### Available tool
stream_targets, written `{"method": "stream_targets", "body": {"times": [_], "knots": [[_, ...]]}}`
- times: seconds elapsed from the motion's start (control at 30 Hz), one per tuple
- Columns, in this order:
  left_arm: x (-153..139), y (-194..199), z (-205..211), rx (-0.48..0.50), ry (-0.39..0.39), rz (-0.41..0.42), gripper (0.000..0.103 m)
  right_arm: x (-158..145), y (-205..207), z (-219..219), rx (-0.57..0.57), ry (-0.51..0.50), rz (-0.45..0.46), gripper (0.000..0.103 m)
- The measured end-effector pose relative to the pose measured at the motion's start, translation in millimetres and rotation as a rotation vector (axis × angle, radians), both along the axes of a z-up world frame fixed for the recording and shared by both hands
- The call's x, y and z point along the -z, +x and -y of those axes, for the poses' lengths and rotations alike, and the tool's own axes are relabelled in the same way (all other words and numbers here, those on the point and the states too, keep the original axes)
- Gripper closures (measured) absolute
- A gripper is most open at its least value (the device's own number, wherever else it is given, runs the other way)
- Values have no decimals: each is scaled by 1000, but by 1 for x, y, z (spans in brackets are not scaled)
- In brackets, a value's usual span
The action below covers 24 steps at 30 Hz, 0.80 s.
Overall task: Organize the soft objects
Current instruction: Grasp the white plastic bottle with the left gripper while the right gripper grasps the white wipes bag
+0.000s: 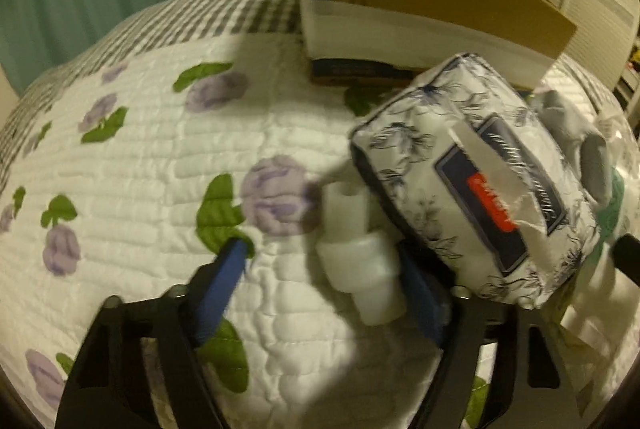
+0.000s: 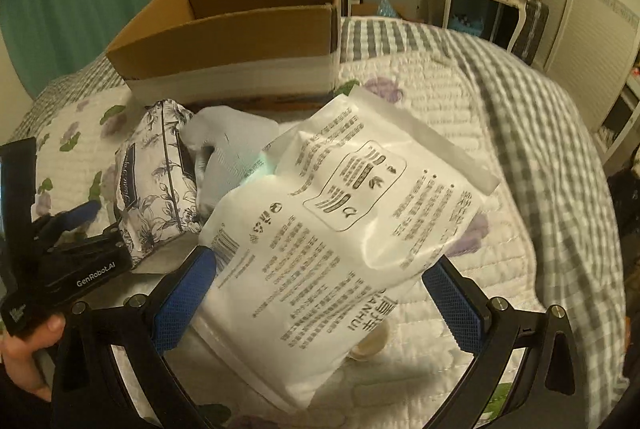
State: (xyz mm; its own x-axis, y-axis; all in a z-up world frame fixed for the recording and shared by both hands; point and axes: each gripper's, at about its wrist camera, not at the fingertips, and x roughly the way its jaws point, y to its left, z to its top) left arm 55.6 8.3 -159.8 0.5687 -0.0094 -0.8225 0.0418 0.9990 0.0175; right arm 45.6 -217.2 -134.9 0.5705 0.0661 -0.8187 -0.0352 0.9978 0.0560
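I keep the cardboard box [image 2: 240,41] open-topped behind the pile as the drop target. My left gripper [image 1: 320,257] is spread around a white knotted roll [image 1: 356,261] beside the floral tissue pack [image 1: 472,181] — the right gripper [image 2: 320,301] straddles the white pouch [image 2: 340,229], pads not pressing.

On the black body of my left tool [image 2: 68,225], seen from the right wrist view, white lettering reads "GenRobot.AI". The large white pouch [image 2: 344,229] lying between the fingers of my right tool carries dense printed columns of Chinese characters, too small to read, together with a barcode, a row of small round symbols and a framed panel of icons; along its lower edge the Latin letters "ANHUI" stand beside large characters. The floral tissue pack [image 1: 476,181] bears a dark label with cursive script and a red patch, both blurred beyond reading.
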Motion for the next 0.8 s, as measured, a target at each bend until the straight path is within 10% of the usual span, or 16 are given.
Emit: {"method": "stream_targets", "body": {"times": [0.23,0.5,0.8], "knots": [[-6,-6,8,36,14,24,58,-2,-1,4,-4,50,30,7],[-17,-13,17,40,12,46,69,-11,-3,1,-20,78,57,73],[-42,-26,6,43,-33,100,70,-36,-18,-8,-68,77,149,85]]}}
